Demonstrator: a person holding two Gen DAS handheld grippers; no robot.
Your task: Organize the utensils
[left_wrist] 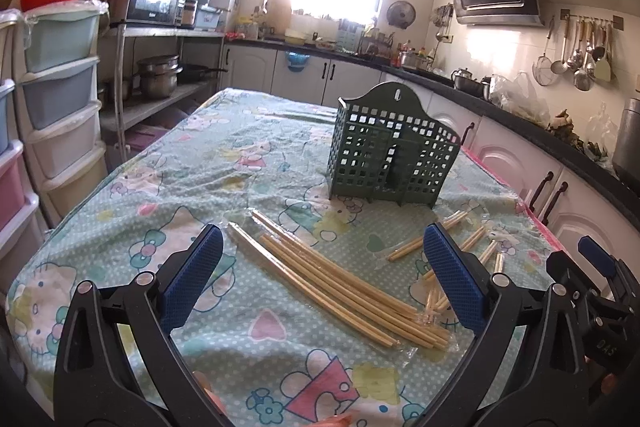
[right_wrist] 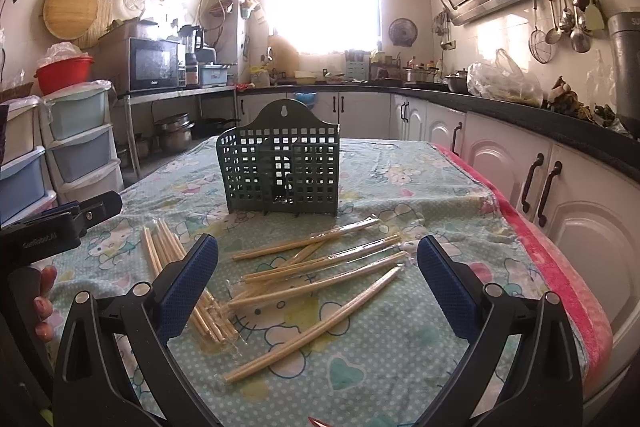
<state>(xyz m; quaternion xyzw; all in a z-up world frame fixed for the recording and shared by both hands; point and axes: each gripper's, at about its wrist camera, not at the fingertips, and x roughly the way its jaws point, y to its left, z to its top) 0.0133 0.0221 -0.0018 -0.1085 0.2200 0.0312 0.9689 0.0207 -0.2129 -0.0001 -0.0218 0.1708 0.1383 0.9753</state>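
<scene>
Both grippers are held wide apart and empty above the tabletop [right_wrist: 400, 347]. Ahead of the left gripper [left_wrist: 324, 275] and between its jaws, a tight bundle of chopsticks [left_wrist: 340, 279] is seen, its long axis running diagonally from far-left to near-right. The scattered wrapped chopsticks [right_wrist: 320, 279] are spread ahead of the right gripper [right_wrist: 316, 283], mostly lying crosswise with a slant up to the right. The green utensil holder [right_wrist: 282, 171] stands upright beyond both sets. The bundle is judged nearer to the left gripper, the loose pairs to the right.
</scene>
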